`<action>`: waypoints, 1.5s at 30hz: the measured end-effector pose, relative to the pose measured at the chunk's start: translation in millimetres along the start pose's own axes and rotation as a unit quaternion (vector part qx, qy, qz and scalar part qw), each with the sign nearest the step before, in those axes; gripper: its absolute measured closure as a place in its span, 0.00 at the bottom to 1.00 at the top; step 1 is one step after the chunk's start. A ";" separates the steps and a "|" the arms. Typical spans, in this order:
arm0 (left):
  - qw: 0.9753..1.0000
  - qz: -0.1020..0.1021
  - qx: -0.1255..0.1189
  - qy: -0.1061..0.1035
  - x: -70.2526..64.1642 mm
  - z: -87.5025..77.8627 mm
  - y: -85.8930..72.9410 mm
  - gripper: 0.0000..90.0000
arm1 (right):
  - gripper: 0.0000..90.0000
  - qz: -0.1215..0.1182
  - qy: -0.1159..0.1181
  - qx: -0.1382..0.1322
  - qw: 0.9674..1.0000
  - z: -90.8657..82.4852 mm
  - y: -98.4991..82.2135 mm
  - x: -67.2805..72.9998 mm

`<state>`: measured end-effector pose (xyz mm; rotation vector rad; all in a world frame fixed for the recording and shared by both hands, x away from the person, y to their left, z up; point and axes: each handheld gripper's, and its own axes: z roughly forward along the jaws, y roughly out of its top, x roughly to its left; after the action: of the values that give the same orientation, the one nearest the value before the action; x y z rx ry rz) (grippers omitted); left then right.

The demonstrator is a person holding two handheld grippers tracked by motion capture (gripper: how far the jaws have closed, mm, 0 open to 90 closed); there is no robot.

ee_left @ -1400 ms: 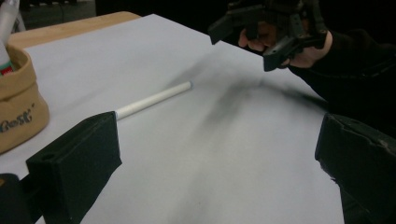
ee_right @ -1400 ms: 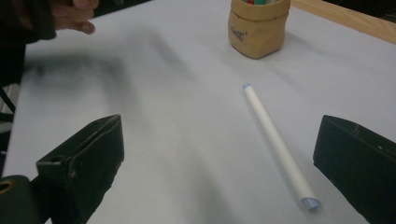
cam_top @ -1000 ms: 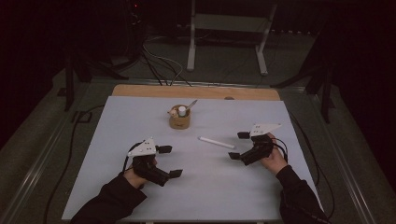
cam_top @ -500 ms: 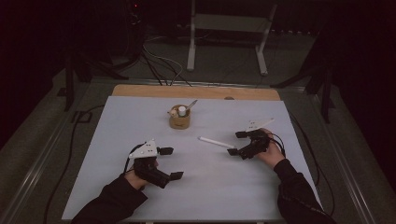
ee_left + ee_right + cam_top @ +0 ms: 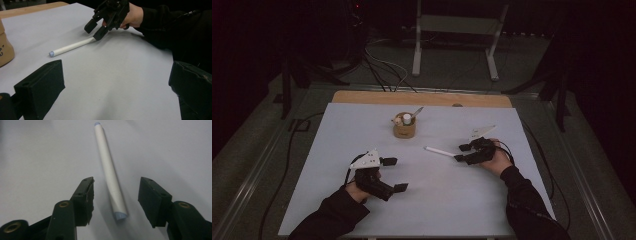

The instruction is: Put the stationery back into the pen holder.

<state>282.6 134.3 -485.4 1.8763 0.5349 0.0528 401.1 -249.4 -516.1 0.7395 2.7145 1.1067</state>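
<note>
High view
Worktop: pale sheet over a wooden board, wood edge showing at the far side.
Right gripper: low on the worktop at right, held in the person's right hand, jaws pointing left at the white tube.
White tube: lying flat, mid-right of the worktop, its right end just at the right gripper's jaw tips.
Left gripper: near left, held in the left hand, jaws wide apart, nothing between them, well apart from the tube.
Tan cup: upright, far centre, small items and a spoon-like handle sticking out; well apart from both grippers.

Left gripper view
Own jaws: spread wide at the bottom corners, bare worktop between them.
White tube: lying flat ahead, bluish cap end toward the left.
Right gripper: over the tube's far end, lower jaw tip at that end, upper jaw raised; contact cannot be told.
Tan cup: at the left edge, partly cut off.

Right gripper view
Jaws: half-open, have just been closing; the tube's near end lies between them, a gap on each side, pads not pressing.
White tube: flat on the worktop, running away from the jaws, bluish cap at each end, a bit nearer the left pad.
</note>
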 end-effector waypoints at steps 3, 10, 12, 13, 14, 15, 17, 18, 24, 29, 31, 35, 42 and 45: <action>1.000 -0.001 0.001 0.000 0.0 0.4 -0.5 0.01 | 0.56 -0.003 0.002 0.004 1.000 3.4 1.2 -1.7; 1.000 -0.002 0.001 -0.001 0.3 0.5 -0.8 0.01 | 0.67 -0.022 -0.002 0.029 0.999 11.8 3.9 -2.5; 1.000 -0.001 0.002 -0.003 0.4 0.6 -1.0 0.01 | 0.70 -0.026 -0.002 0.034 0.999 13.1 4.8 -2.1; 1.000 -0.001 0.002 -0.003 0.4 0.6 -1.0 0.01 | 0.71 -0.027 -0.001 0.037 0.999 13.6 5.0 -1.7; 1.000 -0.002 0.004 -0.003 0.2 1.1 -1.2 0.01 | 0.72 -0.035 -0.004 0.038 0.999 14.6 5.0 -1.2; 1.000 -0.002 0.004 -0.003 0.2 1.1 -1.2 0.01 | 0.74 -0.036 -0.004 0.039 0.999 14.5 5.2 -0.8; 1.000 -0.002 0.004 -0.004 0.1 1.5 -1.3 0.01 | 0.76 -0.040 -0.002 0.039 0.998 14.2 5.3 -0.7; 1.000 -0.002 0.004 -0.004 0.2 1.5 -1.2 0.01 | 0.78 -0.049 -0.003 0.039 0.998 14.5 5.1 0.1; 1.000 -0.004 0.004 -0.003 0.3 1.7 -1.4 0.01 | 0.87 -0.078 -0.002 0.038 0.996 14.6 4.2 4.2; 1.000 -0.004 0.005 -0.004 0.6 2.2 -1.5 0.01 | 0.88 -0.088 -0.006 0.038 0.995 14.5 4.0 6.6; 1.000 -0.004 0.007 -0.004 0.8 2.4 -1.9 0.01 | 0.88 -0.087 -0.010 0.040 0.995 14.3 4.7 7.6; 1.000 -0.004 0.008 -0.003 0.8 2.5 -1.9 0.01 | 0.88 -0.080 -0.008 0.034 0.996 12.9 4.5 8.9; 1.000 -0.004 0.007 -0.001 0.1 2.5 -1.0 0.01 | 0.88 -0.044 0.006 0.000 0.999 -1.0 3.3 16.4; 1.000 -0.007 0.006 0.001 0.5 2.2 -0.7 0.01 | 0.88 -0.025 0.010 -0.006 1.000 -6.1 2.2 19.2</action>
<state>283.5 132.7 -487.0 1.8839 0.5494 0.0420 383.5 -242.6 -508.8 0.6581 2.7236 1.1244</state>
